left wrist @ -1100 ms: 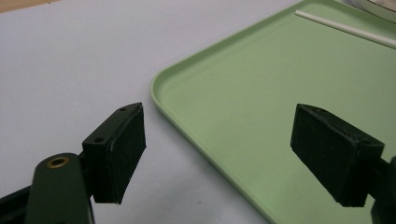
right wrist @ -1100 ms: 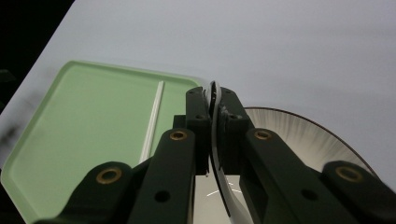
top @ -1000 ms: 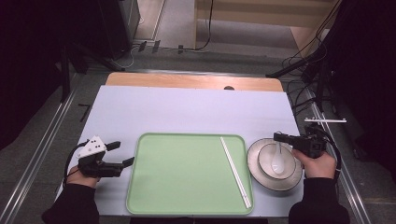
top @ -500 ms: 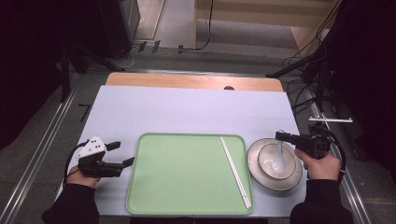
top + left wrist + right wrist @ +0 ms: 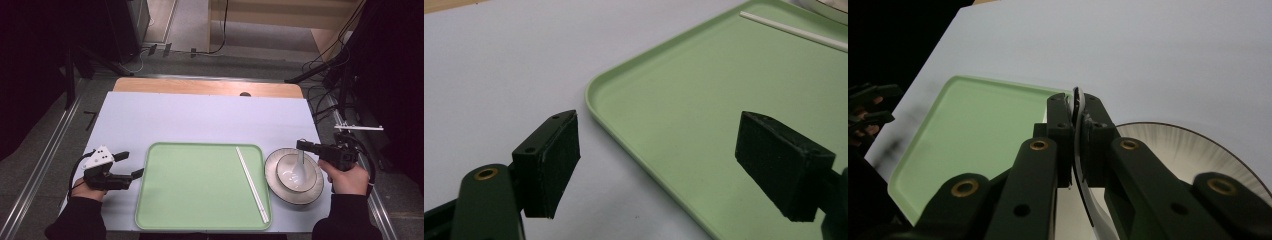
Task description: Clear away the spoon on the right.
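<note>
A white spoon [image 5: 298,169] hangs handle-up over the round dark-rimmed dish [image 5: 311,192] right of the tray, its scoop low over the dish's middle. My right gripper [image 5: 305,146] is shut on the spoon's handle; in the right gripper view the thin handle [image 5: 1078,100] stands edge-on between the pads of my right gripper [image 5: 1078,107], with the dish [image 5: 1188,150] beyond. My left gripper [image 5: 135,164] rests on the table left of the green tray [image 5: 200,190]. In the left gripper view my left gripper [image 5: 659,165] stands wide open with nothing between the jaws.
White chopsticks [image 5: 251,182] lie slanted on the tray's right side, and their far end [image 5: 794,32] shows in the left gripper view. The pale tabletop [image 5: 210,120] stretches behind the tray. Cables and dark stands crowd the floor to the right.
My right gripper has risen a little with the spoon, whose scoop has lifted and tilted from lying in the dish. The left gripper has stayed put.
</note>
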